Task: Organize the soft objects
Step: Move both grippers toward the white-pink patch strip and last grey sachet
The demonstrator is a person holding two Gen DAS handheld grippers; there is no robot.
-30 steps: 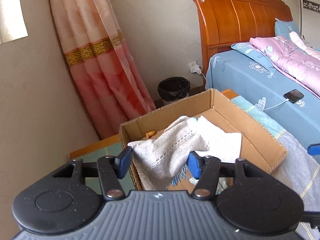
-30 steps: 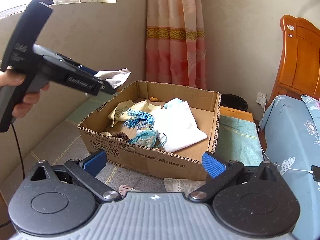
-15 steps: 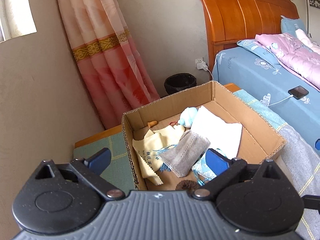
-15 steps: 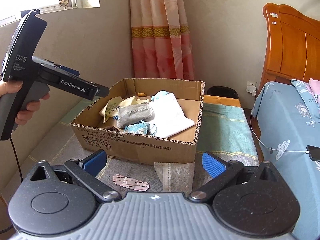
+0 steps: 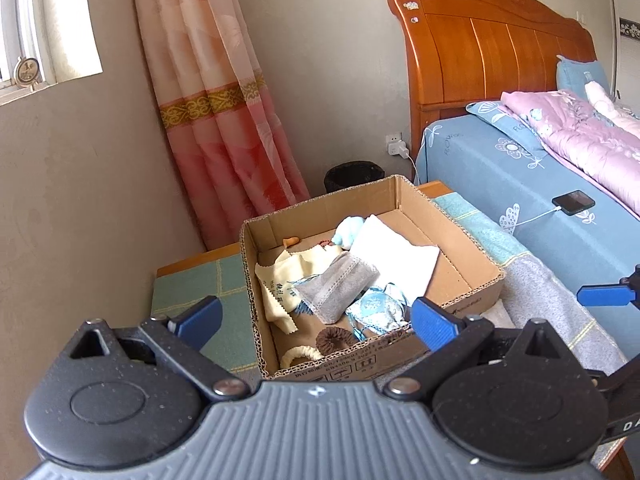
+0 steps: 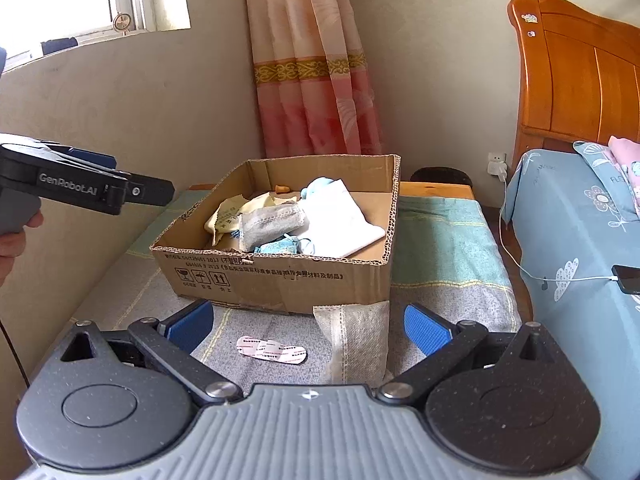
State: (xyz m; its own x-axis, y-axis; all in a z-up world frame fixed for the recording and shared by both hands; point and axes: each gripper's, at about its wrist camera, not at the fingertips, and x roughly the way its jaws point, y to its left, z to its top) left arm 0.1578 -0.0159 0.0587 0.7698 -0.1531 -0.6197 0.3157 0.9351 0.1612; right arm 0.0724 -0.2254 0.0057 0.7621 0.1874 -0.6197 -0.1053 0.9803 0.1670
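In the right wrist view, the left gripper enters from 9 o'clock, held by a hand. Its jaws have just been opening and now stand wide apart with nothing between them. The cardboard box sits in the middle on a striped cloth. Inside it, the grey pouch lies on a yellow cloth, with a white cloth at its 3 o'clock. The right gripper is also spread apart and empty; a pale pouch lies on the cloth between its fingers, touching the box front at 6 o'clock.
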